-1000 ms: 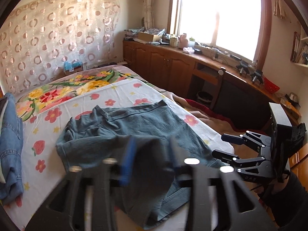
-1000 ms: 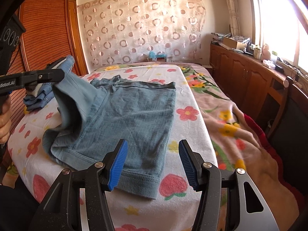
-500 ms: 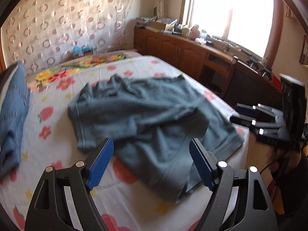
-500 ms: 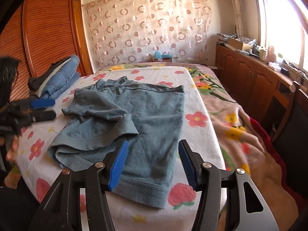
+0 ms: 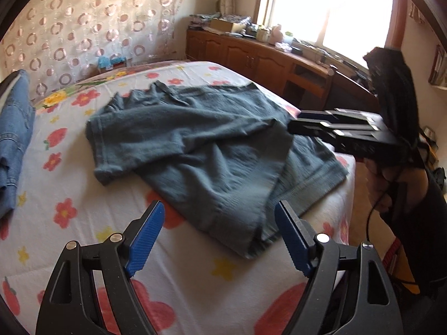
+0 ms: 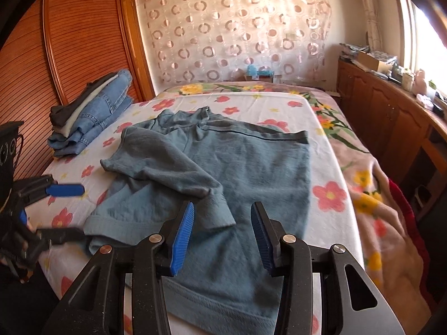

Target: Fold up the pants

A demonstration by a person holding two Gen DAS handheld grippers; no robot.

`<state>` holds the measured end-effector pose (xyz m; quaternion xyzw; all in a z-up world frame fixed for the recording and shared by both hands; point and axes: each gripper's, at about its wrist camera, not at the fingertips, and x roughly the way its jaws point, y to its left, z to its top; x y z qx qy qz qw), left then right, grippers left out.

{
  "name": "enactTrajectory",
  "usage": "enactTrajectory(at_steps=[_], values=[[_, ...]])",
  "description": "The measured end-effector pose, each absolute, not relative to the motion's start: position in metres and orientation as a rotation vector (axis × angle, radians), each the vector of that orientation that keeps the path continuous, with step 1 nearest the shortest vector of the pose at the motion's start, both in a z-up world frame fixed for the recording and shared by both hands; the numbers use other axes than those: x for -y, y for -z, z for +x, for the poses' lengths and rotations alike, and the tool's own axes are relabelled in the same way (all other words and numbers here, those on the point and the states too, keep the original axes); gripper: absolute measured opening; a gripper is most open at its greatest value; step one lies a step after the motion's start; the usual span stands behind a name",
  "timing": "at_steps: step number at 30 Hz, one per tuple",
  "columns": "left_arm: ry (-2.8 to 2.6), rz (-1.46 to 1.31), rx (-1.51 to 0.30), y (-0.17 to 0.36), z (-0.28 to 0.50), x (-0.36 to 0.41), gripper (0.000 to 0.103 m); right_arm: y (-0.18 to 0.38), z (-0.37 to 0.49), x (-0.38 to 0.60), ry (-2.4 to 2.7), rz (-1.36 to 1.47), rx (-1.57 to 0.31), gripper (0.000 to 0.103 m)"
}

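Teal-grey pants (image 5: 209, 145) (image 6: 251, 162) lie on the flowered bed sheet (image 5: 83, 223), one leg flopped loosely across the other with wrinkles. My left gripper (image 5: 219, 209) stands open just above the sheet, by the near hem of the pants, with nothing between its blue pads. From the right wrist view the left gripper (image 6: 69, 210) is at the bed's left edge, by the hem corner. My right gripper (image 6: 222, 209) hovers over the folded-over leg, its jaws closing, and the pads do not press the cloth. In the left wrist view the right gripper (image 5: 293, 128) reaches in over the pants' right edge.
A stack of folded jeans (image 5: 14, 139) (image 6: 92, 117) sits on the bed's left side by the wooden wardrobe (image 6: 69, 42). A pink blanket (image 6: 377, 195) hangs over the right side. Wooden cabinets (image 6: 391, 117) run under the window. A person's hand (image 5: 382, 173) holds the right gripper.
The left gripper let go of the lifted pant leg, which dropped across the pants. It opened wide and sank toward the bed. The right gripper moved over the pants, its jaws narrowing.
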<state>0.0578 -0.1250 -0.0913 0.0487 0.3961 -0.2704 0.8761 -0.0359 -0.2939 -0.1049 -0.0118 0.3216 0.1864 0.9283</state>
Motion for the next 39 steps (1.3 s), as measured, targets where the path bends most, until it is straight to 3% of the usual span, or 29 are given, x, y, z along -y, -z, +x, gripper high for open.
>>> enactTrajectory(at_steps=[8, 12, 15, 23, 39], values=[[0.553, 0.177, -0.861, 0.104, 0.055, 0.137, 0.081, 0.115, -0.009, 0.289, -0.401, -0.030, -0.730, 0.044], [0.501, 0.198, -0.854, 0.105, 0.055, 0.130, 0.082, 0.116, -0.005, 0.288, -0.434, -0.012, -0.754, 0.015], [0.497, 0.190, -0.845, 0.103, 0.053, 0.124, 0.082, 0.107, -0.011, 0.292, -0.461, 0.020, -0.722, 0.008], [0.496, 0.150, -0.771, 0.080, 0.038, 0.108, 0.082, 0.073, -0.052, 0.304, -0.466, 0.053, -0.590, 0.006], [0.415, 0.058, -0.655, 0.050, 0.038, 0.089, 0.082, 0.082, -0.111, 0.321, -0.386, 0.061, -0.579, 0.006]])
